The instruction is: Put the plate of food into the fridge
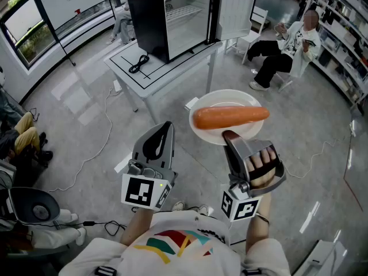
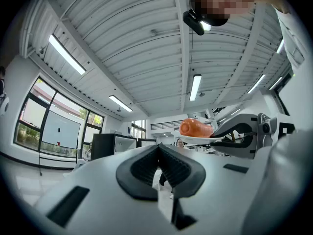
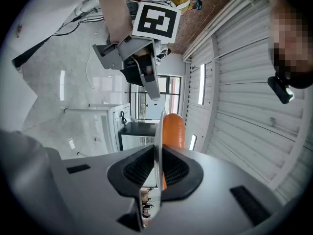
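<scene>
Plate (image 1: 227,98) of food is up in the air in front of me, white and round, clamped by its near rim in my right tool (image 1: 230,135). Around it, from the biggest thing down.

Far off, beyond the plate and a bit left, stands a white table (image 1: 155,73) with black lines marked on its top. On the table sits the black fridge (image 1: 146,16), with its door (image 1: 234,13) swung wide open to the right and a wire shelf (image 1: 184,13) showing inside. Far right of the table, a person (image 1: 282,53) sits on a white chair. A coiled black cable (image 1: 139,64) lies on the table just left of the fridge, on the near side.

My left tool (image 1: 158,134) hangs level to the left of the plate, near it but not touching. Its jaws are together with nothing between them, as the left gripper view (image 2: 158,153) shows.

My right tool, seen along its own jaws (image 3: 156,155), has both pads pressed on the thin plate edge (image 3: 157,131), one on each face. The plate is well apart from the fridge and table, over the floor.

One long orange carrot (image 1: 230,117) lies across the plate from left to right, just beyond the right tool's tips.
</scene>
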Demonstrator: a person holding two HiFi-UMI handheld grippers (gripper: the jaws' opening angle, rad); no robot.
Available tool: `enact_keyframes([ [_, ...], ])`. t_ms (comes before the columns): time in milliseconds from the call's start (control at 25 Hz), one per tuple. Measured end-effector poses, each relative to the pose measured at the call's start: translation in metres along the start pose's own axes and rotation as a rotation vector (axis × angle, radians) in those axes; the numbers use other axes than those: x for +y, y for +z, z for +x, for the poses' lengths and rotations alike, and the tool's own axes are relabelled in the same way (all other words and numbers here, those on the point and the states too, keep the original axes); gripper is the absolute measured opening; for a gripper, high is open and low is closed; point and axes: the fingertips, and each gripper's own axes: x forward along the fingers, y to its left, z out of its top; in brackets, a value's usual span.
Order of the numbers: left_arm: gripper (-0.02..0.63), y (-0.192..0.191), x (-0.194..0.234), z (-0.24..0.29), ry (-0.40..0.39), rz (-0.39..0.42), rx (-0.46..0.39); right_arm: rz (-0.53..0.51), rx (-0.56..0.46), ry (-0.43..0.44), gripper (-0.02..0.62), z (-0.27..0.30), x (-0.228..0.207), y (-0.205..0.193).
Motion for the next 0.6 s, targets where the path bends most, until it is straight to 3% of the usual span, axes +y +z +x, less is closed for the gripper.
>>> enact_keyframes([
  [600, 0.006, 0.008, -0.012, -0.015, -0.007, -0.009, -0.021, 0.012, -0.019, -0.006, 0.037, -0.022, -0.007, 0.011],
])
